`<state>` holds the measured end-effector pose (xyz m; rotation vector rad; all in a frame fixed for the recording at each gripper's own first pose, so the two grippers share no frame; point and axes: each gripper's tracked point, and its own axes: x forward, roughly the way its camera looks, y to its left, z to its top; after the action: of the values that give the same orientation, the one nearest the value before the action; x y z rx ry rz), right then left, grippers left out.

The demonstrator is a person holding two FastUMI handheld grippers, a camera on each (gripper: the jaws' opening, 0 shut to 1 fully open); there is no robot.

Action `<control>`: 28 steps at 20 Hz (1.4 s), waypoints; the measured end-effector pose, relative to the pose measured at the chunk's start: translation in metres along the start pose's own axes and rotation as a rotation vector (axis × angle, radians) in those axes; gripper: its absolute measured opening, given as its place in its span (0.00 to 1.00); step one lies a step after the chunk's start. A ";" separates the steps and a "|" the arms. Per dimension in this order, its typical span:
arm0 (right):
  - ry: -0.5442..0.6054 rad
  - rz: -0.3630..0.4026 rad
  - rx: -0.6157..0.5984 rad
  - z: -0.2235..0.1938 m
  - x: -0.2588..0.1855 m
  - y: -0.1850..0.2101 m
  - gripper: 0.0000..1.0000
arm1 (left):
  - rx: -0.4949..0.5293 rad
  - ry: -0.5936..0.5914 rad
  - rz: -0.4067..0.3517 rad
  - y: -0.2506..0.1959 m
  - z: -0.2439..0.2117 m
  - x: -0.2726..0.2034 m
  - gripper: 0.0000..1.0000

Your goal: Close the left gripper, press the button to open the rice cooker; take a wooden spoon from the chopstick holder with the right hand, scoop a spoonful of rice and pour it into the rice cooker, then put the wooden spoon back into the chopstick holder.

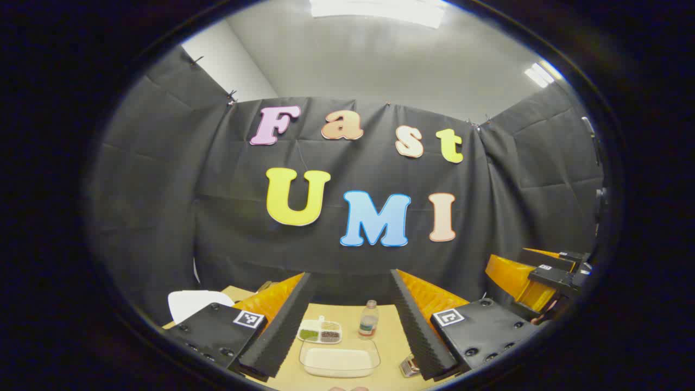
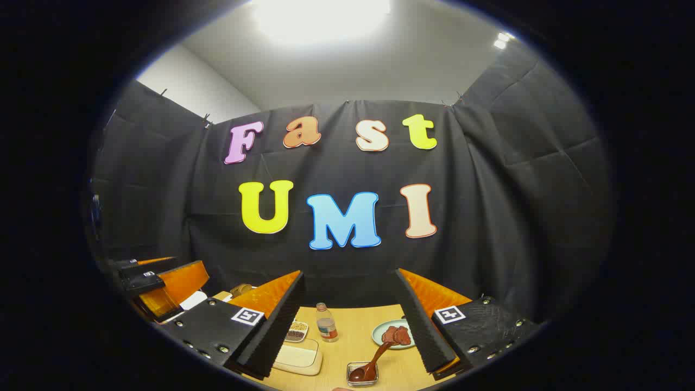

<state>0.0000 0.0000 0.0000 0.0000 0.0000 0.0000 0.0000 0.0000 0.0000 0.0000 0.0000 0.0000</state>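
My left gripper (image 1: 351, 279) is held above the wooden table (image 1: 388, 331), open, with nothing between its fingers. Seen between them, a clear tray of white rice (image 1: 340, 359) lies on the table. My right gripper (image 2: 349, 278) is open and empty too. Below it a dark wooden spoon (image 2: 373, 363) leans in a small square holder (image 2: 362, 374) at the table's near edge. The rice tray (image 2: 297, 358) lies left of the holder. A white rounded object (image 1: 193, 304) at the far left may be the rice cooker. Each gripper shows beside the other: right gripper (image 1: 543, 274), left gripper (image 2: 157, 282).
A small bottle (image 1: 369, 319) stands at the back of the table beside a divided dish of grains (image 1: 320, 331). A pale plate with reddish-brown pieces (image 2: 395, 334) sits to the right of the bottle (image 2: 326, 322). A small metal object (image 1: 408, 366) lies near the left gripper's right finger.
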 end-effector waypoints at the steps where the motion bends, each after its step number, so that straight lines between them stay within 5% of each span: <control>1: 0.004 -0.010 -0.001 -0.001 -0.002 0.001 0.98 | -0.003 0.007 -0.002 0.001 -0.002 0.003 0.97; 6: 0.005 -0.047 -0.017 0.003 -0.003 -0.001 0.98 | -0.041 0.058 -0.007 0.011 -0.009 0.007 0.97; 17: 0.042 0.024 0.024 -0.005 0.029 -0.012 0.98 | -0.032 0.037 0.098 0.016 0.000 0.023 0.97; 25: 0.046 0.032 0.034 -0.011 0.044 0.024 0.99 | -0.013 0.073 0.094 0.068 -0.017 0.042 0.97; 28: 0.065 0.045 0.034 -0.019 0.050 0.038 0.99 | -0.001 0.121 0.123 0.102 -0.035 0.045 0.67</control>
<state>0.0500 0.0384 -0.0192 0.0342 0.0647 0.0447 0.0450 0.1020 -0.0349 -0.0006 0.1210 0.1233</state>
